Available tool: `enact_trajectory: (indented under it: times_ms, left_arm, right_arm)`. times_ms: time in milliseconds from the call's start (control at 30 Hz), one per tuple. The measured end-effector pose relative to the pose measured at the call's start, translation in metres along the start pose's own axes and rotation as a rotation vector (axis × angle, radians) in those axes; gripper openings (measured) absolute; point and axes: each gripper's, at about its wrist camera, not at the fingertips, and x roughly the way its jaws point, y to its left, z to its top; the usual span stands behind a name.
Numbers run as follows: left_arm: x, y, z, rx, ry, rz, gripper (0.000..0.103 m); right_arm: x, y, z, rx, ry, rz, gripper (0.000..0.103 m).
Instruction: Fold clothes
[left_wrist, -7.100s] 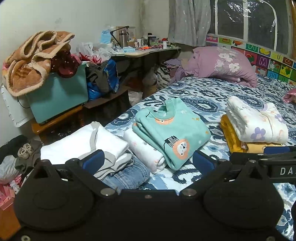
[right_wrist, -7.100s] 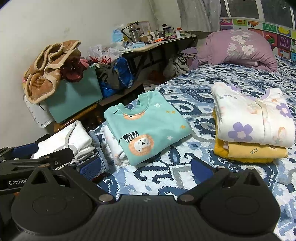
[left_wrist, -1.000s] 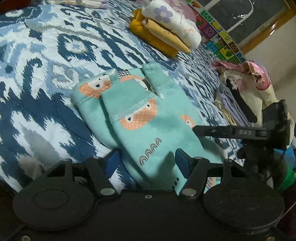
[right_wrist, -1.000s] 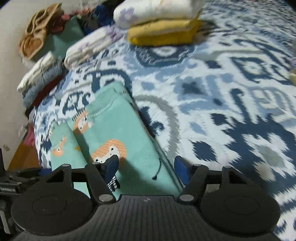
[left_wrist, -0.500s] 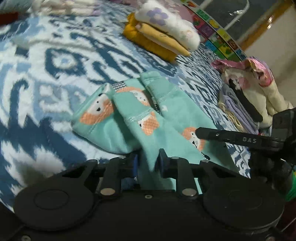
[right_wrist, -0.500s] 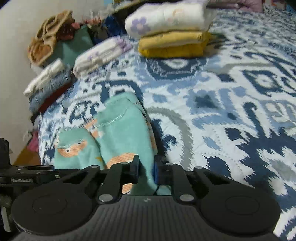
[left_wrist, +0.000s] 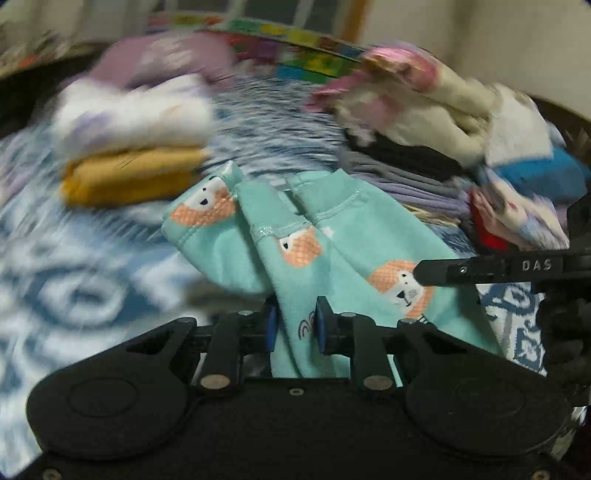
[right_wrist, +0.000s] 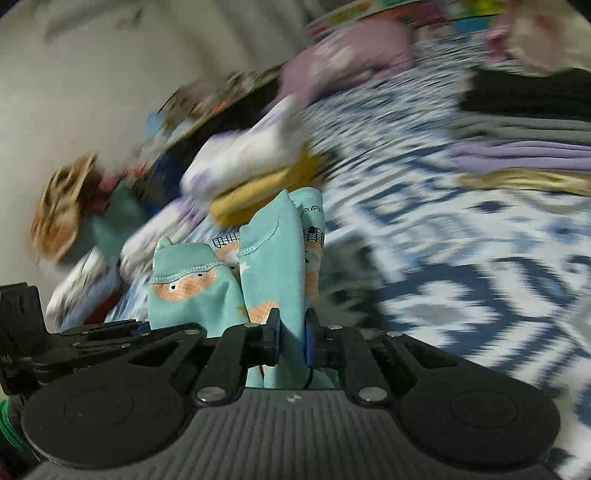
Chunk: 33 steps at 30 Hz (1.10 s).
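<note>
A teal garment with orange animal prints (left_wrist: 314, 251) hangs off the blue and white bedspread (left_wrist: 74, 295), folded lengthwise with its cuffs pointing away. My left gripper (left_wrist: 294, 326) is shut on its near edge. My right gripper (right_wrist: 291, 334) is shut on the same teal garment (right_wrist: 273, 258), pinching another part of the near edge. In the left wrist view the right gripper's black finger (left_wrist: 480, 271) lies across the cloth at the right. Both views are blurred by motion.
A folded white floral piece on a yellow one (left_wrist: 133, 147) sits beyond the garment. A loose heap of pink, cream, lilac and black clothes (left_wrist: 424, 122) lies at the right. A purple pillow (right_wrist: 351, 62) is at the bed's head. Cluttered boxes and a brown blanket (right_wrist: 62, 206) stand beside the bed.
Both grippers closed on the teal garment's near edge, then lifted it off the bedspread and swung it sideways. The background has become streaked with motion.
</note>
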Motion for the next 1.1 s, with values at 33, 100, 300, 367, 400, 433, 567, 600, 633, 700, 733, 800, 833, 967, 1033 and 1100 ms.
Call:
enact_trajectory:
  times_ms: [33, 100, 300, 367, 400, 433, 567, 600, 633, 700, 733, 800, 833, 967, 1033, 1100]
  left_arm:
    - [0.009, -0.007, 0.007, 0.034, 0.002, -0.012, 0.019]
    - [0.025, -0.019, 0.018, 0.088, 0.008, -0.040, 0.019]
    - [0.068, -0.042, 0.038, 0.197, 0.054, -0.105, 0.019]
    - [0.083, -0.044, 0.039, 0.193, 0.084, -0.094, 0.019]
    - [0.089, -0.042, 0.038, 0.182, 0.103, -0.084, 0.022]
    - [0.095, -0.040, 0.036, 0.170, 0.118, -0.063, 0.027]
    - [0.095, -0.031, 0.023, 0.101, 0.136, 0.021, 0.061]
    - [0.089, -0.028, 0.018, 0.079, 0.131, 0.019, 0.061]
    - [0.081, -0.026, 0.014, 0.056, 0.130, 0.018, 0.061]
    - [0.064, -0.021, 0.004, 0.003, 0.129, 0.010, 0.061]
    - [0.055, -0.019, -0.001, -0.031, 0.132, -0.004, 0.061]
    - [0.035, -0.016, -0.015, -0.115, 0.144, -0.043, 0.061]
    - [0.025, -0.016, -0.024, -0.153, 0.151, -0.060, 0.061]
    - [-0.007, -0.019, -0.059, -0.287, 0.190, -0.118, 0.061]
    - [-0.020, -0.022, -0.078, -0.349, 0.200, -0.144, 0.062]
    - [-0.029, -0.028, -0.093, -0.378, 0.205, -0.154, 0.063]
  right_arm:
    - [-0.007, -0.009, -0.001, 0.027, -0.027, -0.015, 0.014]
    - [-0.018, -0.025, -0.004, 0.075, -0.075, -0.042, 0.014]
    - [-0.027, -0.066, -0.011, 0.197, -0.150, -0.114, 0.014]
    - [-0.023, -0.079, -0.014, 0.244, -0.155, -0.144, 0.014]
    - [-0.019, -0.086, -0.016, 0.266, -0.144, -0.149, 0.015]
    - [-0.015, -0.093, -0.019, 0.286, -0.127, -0.150, 0.016]
    - [-0.013, -0.110, -0.023, 0.348, -0.102, -0.177, 0.035]
    - [-0.018, -0.110, -0.024, 0.349, -0.110, -0.180, 0.039]
    - [-0.023, -0.110, -0.025, 0.351, -0.118, -0.183, 0.046]
    - [-0.037, -0.106, -0.030, 0.349, -0.126, -0.185, 0.056]
    - [-0.045, -0.105, -0.035, 0.356, -0.129, -0.182, 0.056]
    - [-0.061, -0.101, -0.046, 0.376, -0.133, -0.173, 0.056]
    - [-0.068, -0.098, -0.054, 0.393, -0.132, -0.167, 0.057]
    - [-0.091, -0.090, -0.090, 0.456, -0.129, -0.146, 0.059]
    - [-0.100, -0.084, -0.108, 0.479, -0.119, -0.140, 0.059]
    - [-0.108, -0.077, -0.125, 0.493, -0.109, -0.139, 0.059]
